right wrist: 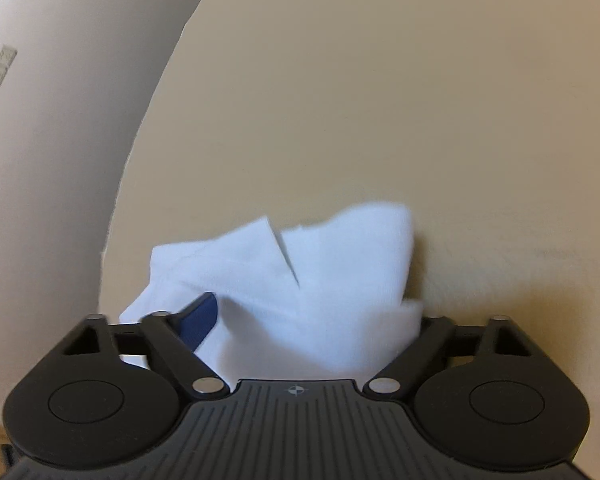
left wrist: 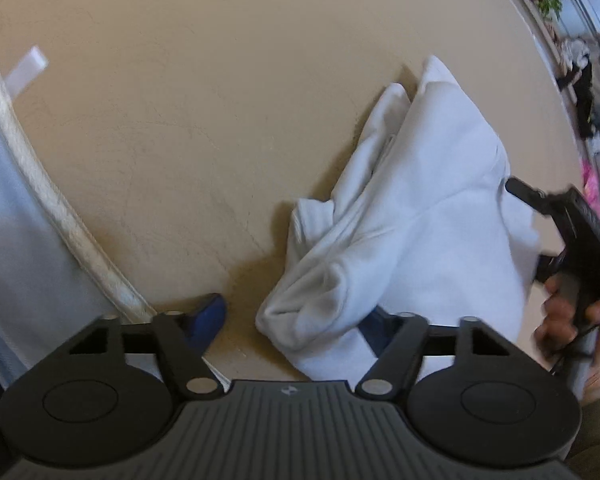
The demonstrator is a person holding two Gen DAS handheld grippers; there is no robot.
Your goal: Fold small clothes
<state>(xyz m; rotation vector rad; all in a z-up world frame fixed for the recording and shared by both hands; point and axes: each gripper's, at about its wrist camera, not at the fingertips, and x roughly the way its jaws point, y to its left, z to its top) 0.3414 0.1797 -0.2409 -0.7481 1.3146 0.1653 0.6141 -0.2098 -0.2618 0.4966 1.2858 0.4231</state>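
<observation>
**White garment bunched between both of your grippers**

Your left gripper (left wrist: 292, 320) has its fingers spread wide. The left blue pad (left wrist: 209, 316) sits clear of the cloth, above bare tan table (left wrist: 180, 120). The right pad (left wrist: 374, 330) is mostly hidden under the near corner of the white garment (left wrist: 420, 208), which drapes over it. Nothing is pinched between the two pads; the cloth only covers the right-hand one, and its rolled near end hangs into the gap from that side.

From that gripper, the garment runs forward and to the right of the fingers, crumpled into thick folds, with two pointed corners at its far end. Well ahead and left of the fingers, a small white strip (left wrist: 26, 70) lies near the table's pale edge.

At the garment's right side you can see your right gripper (left wrist: 540, 200), dark and blurred, its tip against the cloth, with your right hand (left wrist: 560, 320) on the handle below it.

In the right wrist view, the same gripper (right wrist: 312, 320) also has its fingers wide apart. The garment (right wrist: 300, 280) fills the space between them and rises just ahead of them in soft folds. The left blue pad (right wrist: 200, 318) lies on top of the cloth; the right pad is buried behind it, so you cannot tell whether cloth is actually gripped. Beyond the fingers is bare table (right wrist: 380, 100).
</observation>
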